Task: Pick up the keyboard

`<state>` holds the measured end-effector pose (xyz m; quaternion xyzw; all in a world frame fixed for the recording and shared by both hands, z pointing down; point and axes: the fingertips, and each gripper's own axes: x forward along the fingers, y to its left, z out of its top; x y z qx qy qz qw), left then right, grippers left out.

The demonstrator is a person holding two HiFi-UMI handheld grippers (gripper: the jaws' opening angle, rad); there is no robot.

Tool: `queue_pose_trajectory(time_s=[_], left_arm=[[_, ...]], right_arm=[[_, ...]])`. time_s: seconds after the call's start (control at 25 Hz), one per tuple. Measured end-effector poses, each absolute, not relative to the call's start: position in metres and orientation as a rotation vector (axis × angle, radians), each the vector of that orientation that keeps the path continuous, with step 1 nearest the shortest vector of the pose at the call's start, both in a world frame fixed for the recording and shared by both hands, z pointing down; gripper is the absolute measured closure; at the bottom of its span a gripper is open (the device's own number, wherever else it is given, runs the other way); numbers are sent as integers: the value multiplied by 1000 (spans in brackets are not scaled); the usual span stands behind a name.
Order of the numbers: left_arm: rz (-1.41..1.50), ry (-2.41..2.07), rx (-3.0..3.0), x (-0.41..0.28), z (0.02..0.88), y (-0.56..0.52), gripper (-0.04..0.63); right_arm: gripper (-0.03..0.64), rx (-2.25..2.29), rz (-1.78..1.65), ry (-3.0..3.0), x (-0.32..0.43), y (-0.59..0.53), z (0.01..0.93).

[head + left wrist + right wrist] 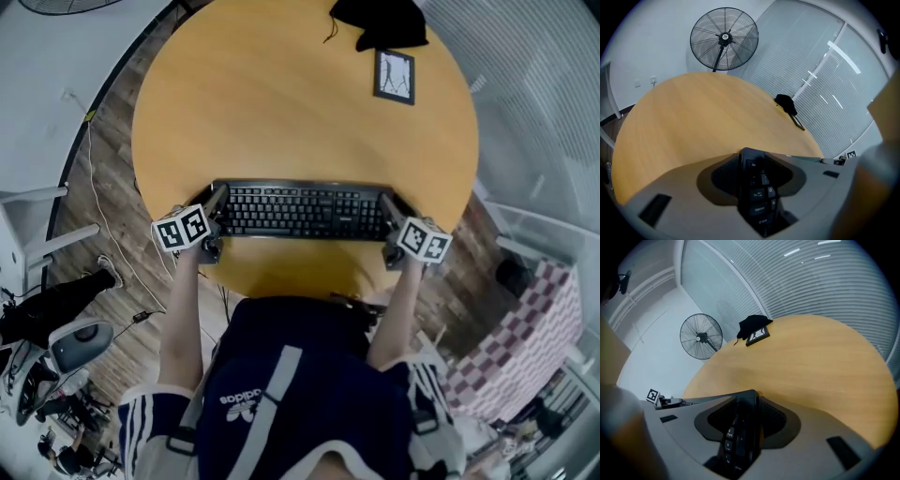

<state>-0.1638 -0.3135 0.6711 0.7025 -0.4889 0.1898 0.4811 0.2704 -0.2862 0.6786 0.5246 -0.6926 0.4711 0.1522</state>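
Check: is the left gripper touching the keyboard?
Cannot tell: in the left gripper view the keyboard end stands inside the left gripper, neither contact nor gap plain.

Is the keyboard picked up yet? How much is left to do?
Done: the left hand-held gripper and right hand-held gripper each have one end of the keyboard between their open jaws. In hand: getting a grip; neither looks squeezed yet. Left: closing and lifting, since the keyboard lies flat on the table.
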Motion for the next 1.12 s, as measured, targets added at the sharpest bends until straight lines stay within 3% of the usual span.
queue_pose_trajectory(time_s=[0.68, 1.12], left_arm=[[460, -1299, 1767, -164, 662, -312, 428], [297, -1307, 1934, -154, 609, -315, 428]], right_arm=[[474, 1566, 1316, -1973, 268, -285, 675], [476, 1716, 976, -2164, 277, -290, 599]])
